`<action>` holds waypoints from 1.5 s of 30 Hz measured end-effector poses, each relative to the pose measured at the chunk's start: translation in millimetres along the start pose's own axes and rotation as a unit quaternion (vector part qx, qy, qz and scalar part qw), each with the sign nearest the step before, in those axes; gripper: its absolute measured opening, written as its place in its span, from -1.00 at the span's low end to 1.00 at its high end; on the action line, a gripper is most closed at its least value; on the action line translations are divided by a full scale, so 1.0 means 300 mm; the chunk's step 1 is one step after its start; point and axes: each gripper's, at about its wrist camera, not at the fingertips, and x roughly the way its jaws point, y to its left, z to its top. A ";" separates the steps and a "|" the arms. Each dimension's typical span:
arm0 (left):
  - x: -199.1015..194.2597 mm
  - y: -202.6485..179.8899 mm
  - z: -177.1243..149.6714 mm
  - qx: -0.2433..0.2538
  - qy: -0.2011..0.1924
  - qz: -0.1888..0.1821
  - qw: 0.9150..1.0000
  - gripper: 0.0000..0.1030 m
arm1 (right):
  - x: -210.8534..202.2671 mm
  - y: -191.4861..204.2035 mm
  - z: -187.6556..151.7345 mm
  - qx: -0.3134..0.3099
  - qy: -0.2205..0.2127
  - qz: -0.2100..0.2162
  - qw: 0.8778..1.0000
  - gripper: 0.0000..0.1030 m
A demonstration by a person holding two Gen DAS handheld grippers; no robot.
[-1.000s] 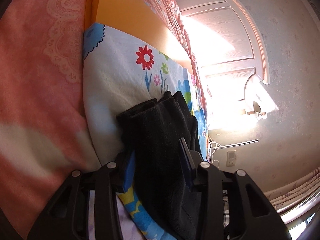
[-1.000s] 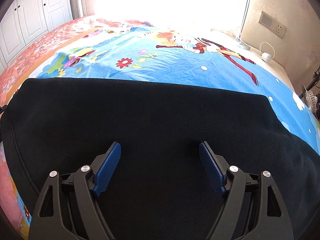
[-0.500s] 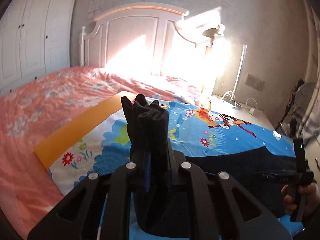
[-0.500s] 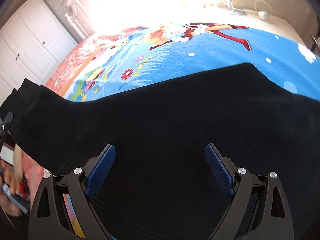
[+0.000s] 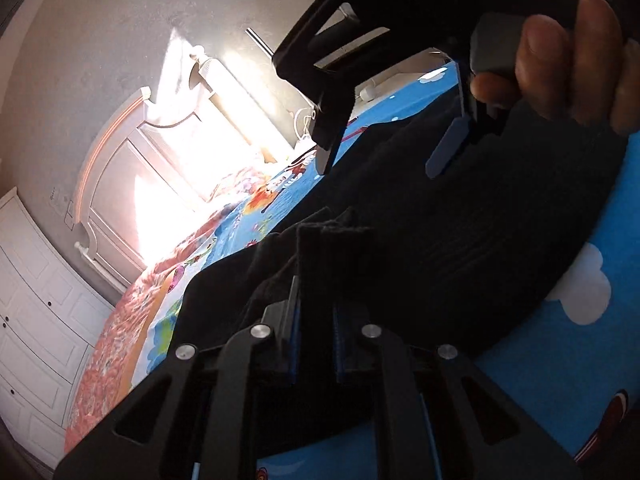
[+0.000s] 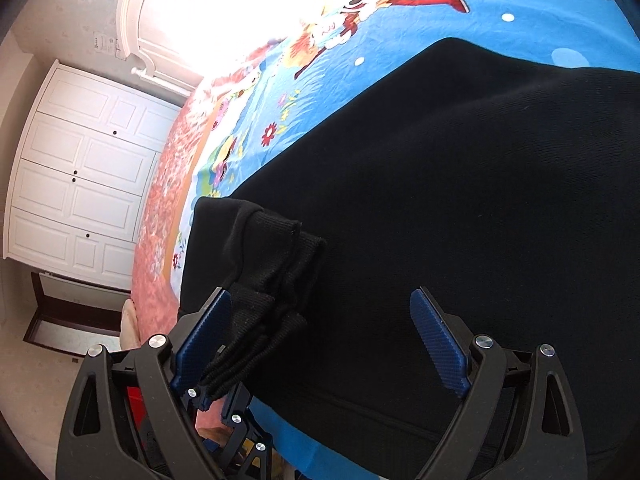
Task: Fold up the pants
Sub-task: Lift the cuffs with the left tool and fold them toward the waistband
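Black pants [image 6: 440, 184] lie spread across the blue cartoon sheet [image 6: 360, 32] on the bed. My left gripper [image 5: 316, 320] is shut on the bunched leg cuffs [image 5: 332, 240] and holds them up over the rest of the pants [image 5: 480, 220]. In the right wrist view the cuffs [image 6: 276, 264] hang from the left gripper just beside my right gripper's left finger. My right gripper [image 6: 324, 340] is open and empty, hovering over the pants. It also shows in the left wrist view [image 5: 380, 152], held in a hand.
A pink floral bedspread [image 6: 164, 208] covers the bed's left side. A white headboard [image 5: 132, 168] stands in bright sun. A white wardrobe [image 6: 80, 168] stands beyond the bed. A wall socket with cables [image 5: 308, 120] is near the bed's far side.
My left gripper has closed on the leg cuffs, lifted them and carried them across toward my right gripper. My right gripper has stayed open above the pants and tilted.
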 end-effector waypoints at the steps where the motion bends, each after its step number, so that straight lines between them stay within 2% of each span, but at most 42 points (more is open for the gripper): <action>1: -0.002 0.017 0.000 -0.009 -0.003 -0.001 1.000 -0.77 | 0.017 0.012 0.003 0.000 0.012 0.008 1.000 0.71; 4: -0.016 0.032 0.004 -0.017 -0.009 0.000 1.000 -0.77 | 0.076 0.042 0.021 0.013 0.044 0.034 0.998 0.71; 9: -0.029 0.045 -0.002 -0.032 -0.017 -0.003 0.999 -0.77 | 0.197 0.125 0.064 -0.005 0.072 0.038 0.997 0.71; 10: -0.033 0.050 -0.004 -0.034 -0.019 -0.001 0.999 -0.77 | 0.223 0.136 0.074 -0.011 0.077 0.034 0.996 0.64; 11: -0.041 0.049 -0.001 -0.033 -0.021 0.001 0.999 -0.77 | 0.248 0.146 0.082 -0.013 0.079 0.024 0.996 0.40; 12: -0.043 0.047 0.002 -0.030 -0.023 0.003 0.999 -0.77 | 0.263 0.152 0.083 -0.016 0.081 0.018 0.996 0.26; 13: -0.040 0.046 0.005 -0.025 -0.023 0.006 0.999 -0.77 | 0.277 0.165 0.086 -0.023 0.081 0.016 0.996 -0.03; 14: -0.037 0.041 0.008 -0.020 -0.022 0.009 1.000 -0.77 | 0.287 0.180 0.092 -0.034 0.083 0.014 0.996 -0.20; 17: -0.032 0.026 0.041 0.001 -0.027 0.024 0.999 -0.78 | 0.258 0.230 0.110 -0.071 0.067 0.001 0.995 -0.37; 20: -0.038 -0.005 0.103 0.028 -0.050 0.034 0.998 -0.78 | 0.145 0.238 0.127 -0.100 0.032 0.002 0.994 -0.41; 22: -0.034 -0.053 0.150 0.045 -0.063 0.028 0.997 -0.77 | 0.080 0.199 0.143 -0.101 0.016 -0.005 0.995 -0.42; 27: 0.029 -0.195 0.207 0.062 -0.071 -0.023 0.995 -0.77 | 0.033 0.024 0.166 -0.086 0.008 -0.059 0.994 -0.43; 30: 0.066 -0.245 0.204 0.067 -0.060 -0.041 0.995 -0.77 | 0.049 -0.052 0.164 -0.090 0.015 -0.055 0.994 -0.44; 33: 0.061 -0.241 0.211 0.063 -0.057 -0.043 0.995 -0.77 | 0.025 -0.021 0.167 -0.101 0.007 -0.061 0.993 -0.45; 36: 0.040 -0.196 0.240 0.041 -0.069 -0.039 0.996 -0.77 | -0.024 0.046 0.158 -0.146 -0.015 -0.081 0.986 -0.45; 39: 0.088 -0.230 0.249 0.047 -0.055 -0.049 0.996 -0.76 | 0.022 0.001 0.173 -0.142 -0.006 -0.110 0.984 -0.45; 40: 0.113 -0.244 0.244 0.051 -0.045 -0.058 0.996 -0.65 | 0.051 -0.026 0.172 -0.144 -0.004 -0.120 0.982 -0.42; 42: 0.115 -0.234 0.237 0.038 -0.035 -0.081 0.995 -0.50 | 0.049 -0.047 0.160 -0.156 -0.022 -0.113 0.981 -0.43; 43: 0.091 -0.199 0.237 0.010 -0.039 -0.104 0.994 -0.30 | 0.043 -0.048 0.156 -0.163 -0.026 -0.117 0.979 -0.42; 45: 0.033 -0.091 0.223 -0.071 -0.046 -0.150 0.985 -0.04 | 0.031 -0.048 0.158 -0.162 -0.026 -0.118 0.979 -0.34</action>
